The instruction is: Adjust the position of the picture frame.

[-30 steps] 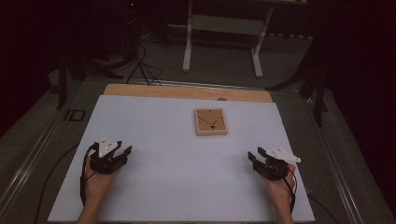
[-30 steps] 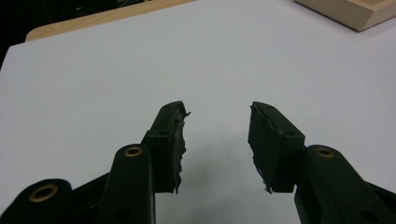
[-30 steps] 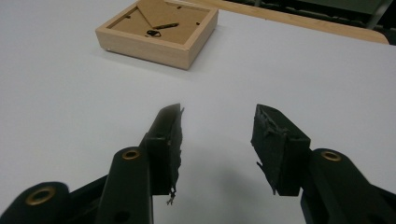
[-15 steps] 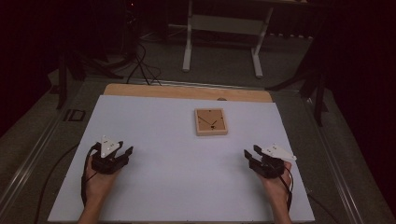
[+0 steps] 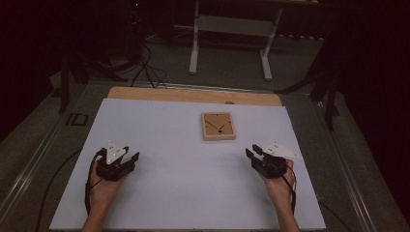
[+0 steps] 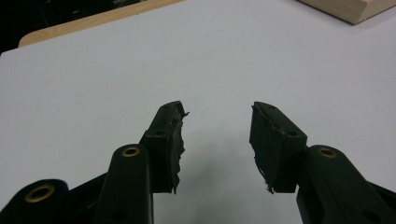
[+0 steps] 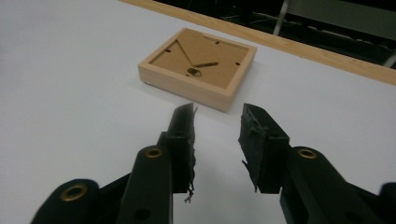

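A small wooden picture frame [image 5: 218, 125] lies back side up on the white tabletop [image 5: 183, 188], right of centre. My right gripper [image 5: 252, 152] hovers near the table's right side, its jaws aimed at the frame [image 7: 198, 65] a short way ahead. The right gripper [image 7: 218, 109] is open; its jaws have just been closing, with nothing between them. At the left side my left gripper [image 5: 131, 157] rests low over bare tabletop. The left gripper [image 6: 218, 108] is open and empty, with a corner of the frame [image 6: 348, 7] far off at upper right.
A light wooden strip [image 5: 193, 95] borders the table's far edge. Beyond it, on the dark floor, stand a white metal stand [image 5: 229, 24] and some cables [image 5: 145, 67]. Metal rails run along both sides of the table.
My right gripper has shifted a little left and up toward the picture frame, and its jaws look narrower. The left gripper and the frame have stayed put.
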The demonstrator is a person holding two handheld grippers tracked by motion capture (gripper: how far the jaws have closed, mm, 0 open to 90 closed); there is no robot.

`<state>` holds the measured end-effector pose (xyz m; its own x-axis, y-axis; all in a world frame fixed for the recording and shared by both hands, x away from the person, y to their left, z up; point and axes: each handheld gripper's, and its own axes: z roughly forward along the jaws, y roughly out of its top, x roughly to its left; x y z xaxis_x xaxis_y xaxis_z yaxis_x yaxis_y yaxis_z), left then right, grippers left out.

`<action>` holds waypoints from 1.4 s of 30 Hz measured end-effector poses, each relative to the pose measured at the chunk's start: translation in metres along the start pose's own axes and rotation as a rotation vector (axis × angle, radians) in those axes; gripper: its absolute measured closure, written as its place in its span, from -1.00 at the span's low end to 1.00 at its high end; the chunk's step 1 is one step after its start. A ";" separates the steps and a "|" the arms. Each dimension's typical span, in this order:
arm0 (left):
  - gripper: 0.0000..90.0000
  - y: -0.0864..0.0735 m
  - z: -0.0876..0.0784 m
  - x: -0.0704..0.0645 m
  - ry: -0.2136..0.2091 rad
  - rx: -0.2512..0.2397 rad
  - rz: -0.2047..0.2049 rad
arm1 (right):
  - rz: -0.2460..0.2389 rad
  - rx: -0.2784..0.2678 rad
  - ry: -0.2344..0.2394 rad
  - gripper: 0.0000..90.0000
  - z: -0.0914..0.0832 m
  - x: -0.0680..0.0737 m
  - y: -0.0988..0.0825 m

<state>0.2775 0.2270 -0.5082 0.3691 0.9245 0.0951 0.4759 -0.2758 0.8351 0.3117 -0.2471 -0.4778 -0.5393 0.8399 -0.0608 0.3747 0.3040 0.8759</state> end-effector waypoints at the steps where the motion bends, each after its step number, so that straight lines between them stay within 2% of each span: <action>1: 0.20 0.000 0.000 0.000 0.001 -0.002 0.000 | -0.007 0.002 0.000 0.48 0.001 0.002 0.002; 6: 0.20 0.000 -0.001 0.001 0.002 -0.010 -0.004 | -0.040 0.014 0.010 0.60 0.007 0.010 0.011; 11: 0.20 0.001 -0.003 0.000 -0.001 -0.033 0.001 | -0.063 0.003 0.014 0.74 0.011 0.016 0.023; 18: 0.18 0.001 -0.003 0.000 0.003 -0.034 0.009 | -0.085 -0.016 0.038 0.95 0.021 0.026 0.046; 26: 0.18 0.001 -0.003 0.001 0.009 -0.040 0.008 | -0.115 -0.006 0.054 0.98 0.040 0.035 0.066; 36: 0.18 0.001 -0.004 0.002 0.012 -0.043 0.010 | -0.139 0.026 0.059 0.99 0.071 0.042 0.075; 42: 0.18 0.001 -0.003 0.001 0.014 -0.040 0.016 | -0.107 0.045 0.071 0.99 0.091 0.046 0.077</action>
<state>0.2759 0.2287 -0.5057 0.3650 0.9237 0.1164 0.4371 -0.2804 0.8546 0.3846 -0.1442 -0.4570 -0.6296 0.7680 -0.1177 0.3443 0.4116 0.8438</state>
